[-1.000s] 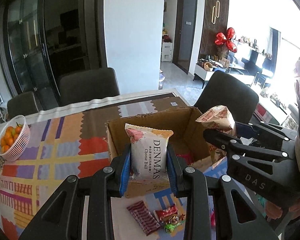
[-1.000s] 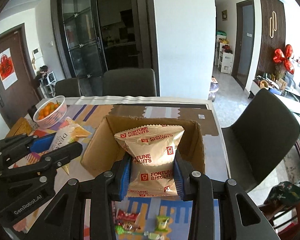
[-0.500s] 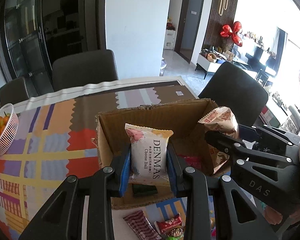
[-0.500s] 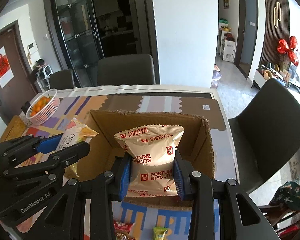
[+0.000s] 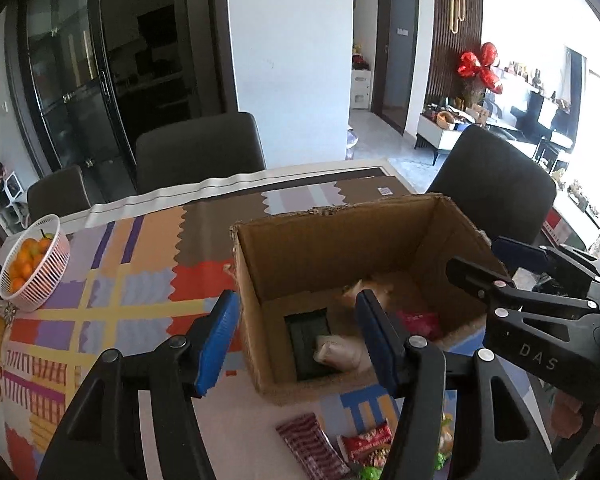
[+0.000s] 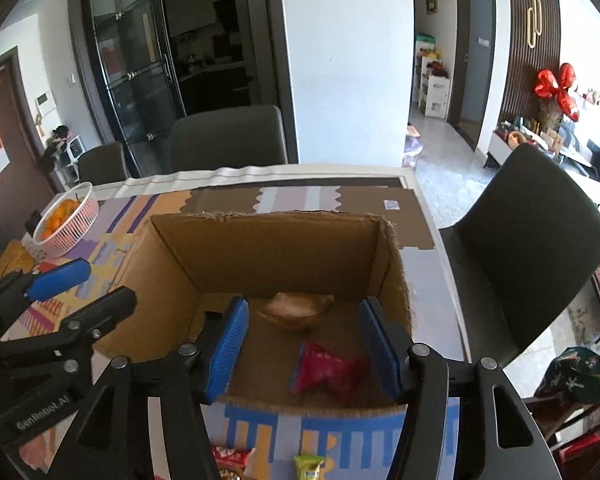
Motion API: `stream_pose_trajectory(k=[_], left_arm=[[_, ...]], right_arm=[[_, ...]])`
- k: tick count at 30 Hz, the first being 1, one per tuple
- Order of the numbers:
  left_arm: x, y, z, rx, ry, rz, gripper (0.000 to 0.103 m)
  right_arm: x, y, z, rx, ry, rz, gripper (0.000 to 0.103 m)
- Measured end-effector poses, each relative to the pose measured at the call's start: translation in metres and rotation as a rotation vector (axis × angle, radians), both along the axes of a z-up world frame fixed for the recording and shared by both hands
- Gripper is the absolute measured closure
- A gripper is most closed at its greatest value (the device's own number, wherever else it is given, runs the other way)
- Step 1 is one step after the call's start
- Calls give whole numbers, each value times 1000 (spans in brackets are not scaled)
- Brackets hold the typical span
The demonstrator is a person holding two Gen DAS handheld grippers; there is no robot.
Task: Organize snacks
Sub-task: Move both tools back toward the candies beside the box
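The left tongs were opening, blue pads apart and nothing between them, hanging over the near-left corner of the cardboard box. The right tongs were opening too, empty, poised over the box's near edge with its floor showing through the gap.

Just below the left tongs, on the box floor, lay a dark green packet with a pale wrapped snack across its near end. Beyond the right pad of that pair a tan packet showed, blurred, so whether it had settled or was dropping could not be told. In the right wrist view the same tan packet sat against the far wall of the box, dead ahead between the pads, and a pink-red packet lay nearer, toward the right pad.

So a fair share appeared to be boxed, at least four packets. Not finished, though. Under the left tongs, on the near side of the box, loose snacks waited on the patterned tabletop: a striped red bar, a red packet beside it, a scrap of green wrapper at the frame's edge. The right view caught a small green sweet in the same patch.

Far off to the left stood a white basket of oranges, well apart from the box.
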State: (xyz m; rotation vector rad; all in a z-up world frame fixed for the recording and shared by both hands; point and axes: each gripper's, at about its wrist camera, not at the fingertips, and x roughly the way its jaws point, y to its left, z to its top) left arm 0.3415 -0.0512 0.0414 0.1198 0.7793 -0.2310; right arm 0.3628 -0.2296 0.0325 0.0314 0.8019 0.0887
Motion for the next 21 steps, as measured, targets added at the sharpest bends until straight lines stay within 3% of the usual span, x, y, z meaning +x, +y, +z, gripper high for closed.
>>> stream_pose_trajectory(k=[11,21], left_arm=[[-70,5,21,-31,-48,-47,40],[-127,5,20,-36,-61,-72,40]], right_arm=[[-69,5,32,-34,-107,39,44],[-129,10,36,-23,-137,77,44]])
